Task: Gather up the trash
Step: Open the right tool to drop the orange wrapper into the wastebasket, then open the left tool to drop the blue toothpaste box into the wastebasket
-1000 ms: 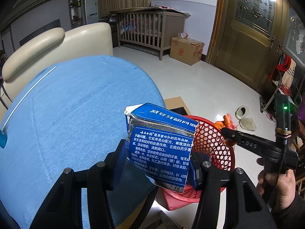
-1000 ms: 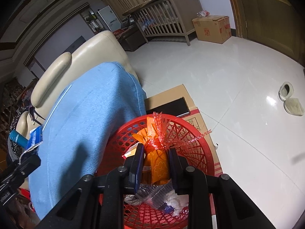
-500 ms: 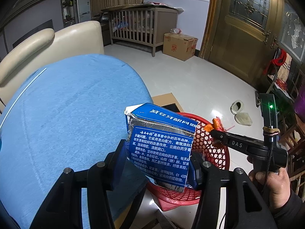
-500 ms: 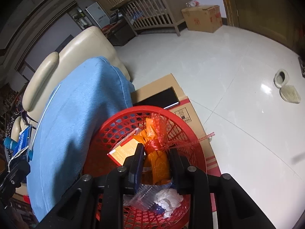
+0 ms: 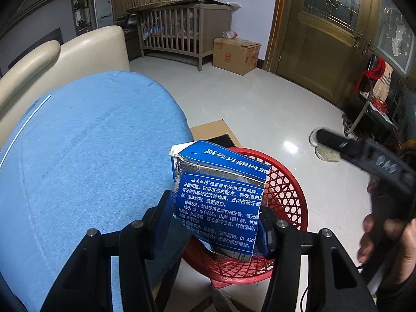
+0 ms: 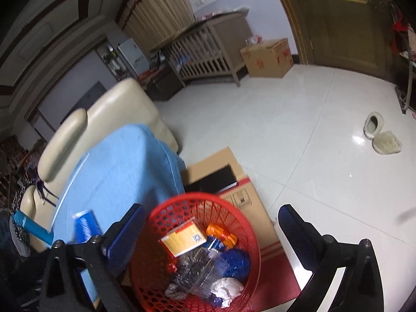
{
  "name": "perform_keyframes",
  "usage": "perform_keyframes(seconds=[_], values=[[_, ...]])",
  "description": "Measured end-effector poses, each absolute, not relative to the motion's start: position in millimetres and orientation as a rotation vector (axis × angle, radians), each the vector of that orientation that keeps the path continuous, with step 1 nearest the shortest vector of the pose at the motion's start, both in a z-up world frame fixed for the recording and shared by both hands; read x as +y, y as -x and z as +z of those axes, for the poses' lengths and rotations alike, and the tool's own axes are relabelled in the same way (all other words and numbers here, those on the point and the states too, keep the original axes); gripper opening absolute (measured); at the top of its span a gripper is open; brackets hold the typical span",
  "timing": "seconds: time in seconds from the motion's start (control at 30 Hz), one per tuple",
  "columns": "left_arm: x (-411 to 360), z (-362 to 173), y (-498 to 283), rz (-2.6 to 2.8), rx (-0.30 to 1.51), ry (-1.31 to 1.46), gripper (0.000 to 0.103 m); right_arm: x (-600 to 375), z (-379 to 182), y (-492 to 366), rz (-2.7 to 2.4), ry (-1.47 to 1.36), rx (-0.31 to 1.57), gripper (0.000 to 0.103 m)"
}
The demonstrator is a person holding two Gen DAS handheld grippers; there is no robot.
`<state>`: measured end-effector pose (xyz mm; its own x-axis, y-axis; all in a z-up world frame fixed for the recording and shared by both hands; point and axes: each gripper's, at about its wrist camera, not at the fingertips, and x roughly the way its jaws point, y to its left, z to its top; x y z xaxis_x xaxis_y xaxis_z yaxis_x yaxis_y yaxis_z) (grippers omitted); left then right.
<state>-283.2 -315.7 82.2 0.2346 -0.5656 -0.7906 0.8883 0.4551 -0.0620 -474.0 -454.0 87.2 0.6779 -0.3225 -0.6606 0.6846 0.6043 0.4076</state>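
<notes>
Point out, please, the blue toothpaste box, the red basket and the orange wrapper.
blue toothpaste box (image 5: 221, 202): left wrist view, on its printed front face.
red basket (image 6: 251, 230): right wrist view, on its right rim.
orange wrapper (image 6: 221, 234): right wrist view, on its middle, inside the basket.

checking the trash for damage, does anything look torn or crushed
Yes: the blue toothpaste box held in the left gripper is ripped open at its top left corner, with silver lining showing along the torn edge. Nothing lies spilled around the red basket.

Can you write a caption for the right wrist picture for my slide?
The right claw, wide open, hangs over the red basket where the orange wrapper lies among other trash.
</notes>
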Motion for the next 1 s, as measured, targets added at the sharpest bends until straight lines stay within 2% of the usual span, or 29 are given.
perform_keyframes(seconds=[0.67, 1.0], values=[[-324, 74, 294, -1.062, 0.846, -0.481, 0.057, -444, 166, 516, -0.762, -0.576, 0.389, 0.103], [-326, 68, 298, -1.08, 0.855, -0.478, 0.057, -432, 183, 519, -0.749, -0.537, 0.363, 0.103]])
